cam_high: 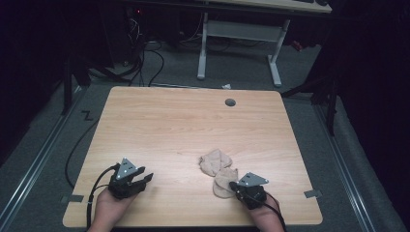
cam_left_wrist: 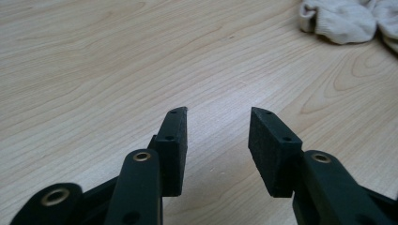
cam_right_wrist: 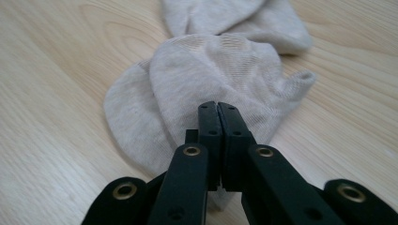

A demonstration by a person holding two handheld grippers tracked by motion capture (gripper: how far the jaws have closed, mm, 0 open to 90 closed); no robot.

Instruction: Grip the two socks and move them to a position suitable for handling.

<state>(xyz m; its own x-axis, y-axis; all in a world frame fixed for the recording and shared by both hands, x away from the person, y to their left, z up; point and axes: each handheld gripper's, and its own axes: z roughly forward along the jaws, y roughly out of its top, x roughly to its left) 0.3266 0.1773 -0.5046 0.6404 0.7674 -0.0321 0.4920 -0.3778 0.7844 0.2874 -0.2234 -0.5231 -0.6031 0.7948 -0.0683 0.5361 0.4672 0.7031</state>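
Two beige socks lie on the wooden table [cam_high: 183,125], right of centre. One sock [cam_high: 215,161] is bunched, and the other sock [cam_high: 224,182] lies nearer me, partly overlapping it. My right gripper [cam_high: 233,185] sits at the near sock's edge. In the right gripper view the gripper [cam_right_wrist: 218,107] is shut, pads together above the near sock [cam_right_wrist: 211,70], with no cloth visible between them; the far sock [cam_right_wrist: 234,18] lies behind. My left gripper [cam_high: 145,179] rests at the front left. In its own view the gripper [cam_left_wrist: 218,112] is open over bare wood, the socks [cam_left_wrist: 345,18] far off.
A grey grommet [cam_high: 230,102] sits in the table near its far edge. Beyond the table stand a white desk frame [cam_high: 239,34] and cables [cam_high: 145,63] on the carpet. Bare wood stretches across the table's left and far parts.
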